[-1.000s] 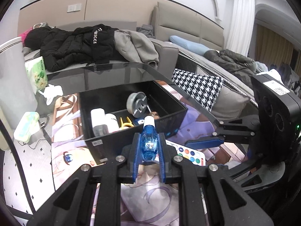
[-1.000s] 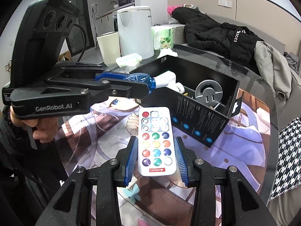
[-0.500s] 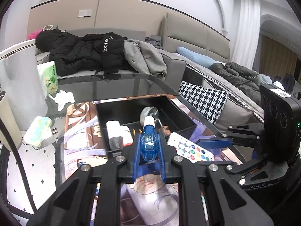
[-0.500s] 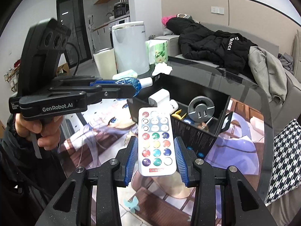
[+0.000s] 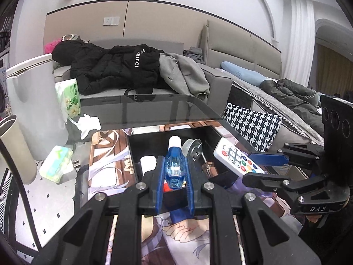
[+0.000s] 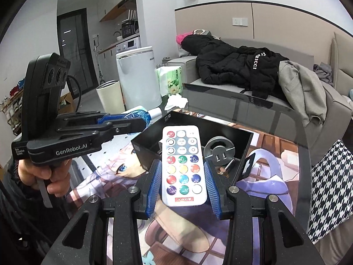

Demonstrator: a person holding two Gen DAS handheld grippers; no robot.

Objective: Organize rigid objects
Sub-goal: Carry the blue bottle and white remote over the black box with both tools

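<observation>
Blue translucent bottle with white cap, clamped between the blue pads of the left gripper, cap pointing forward, held above the near edge of the black box. White remote control with coloured buttons, pinched at its sides by the right gripper, raised over the near wall of the same box, button face up. Inside the box: a grey round disc with two slots, leaning upright; a white cylinder near the left corner; a clear-handled tool lying beside the disc. Box resting on a glass table over an illustrated mat. Off the mat to the left, a green-and-white packet, a crumpled tissue, a green tissue pack. Beyond the table, a grey sofa with a black jacket and a grey garment draped over it. A hand wrapped around the left gripper's handle, seen from the right wrist view. A houndstooth cushion to the right of the table.
</observation>
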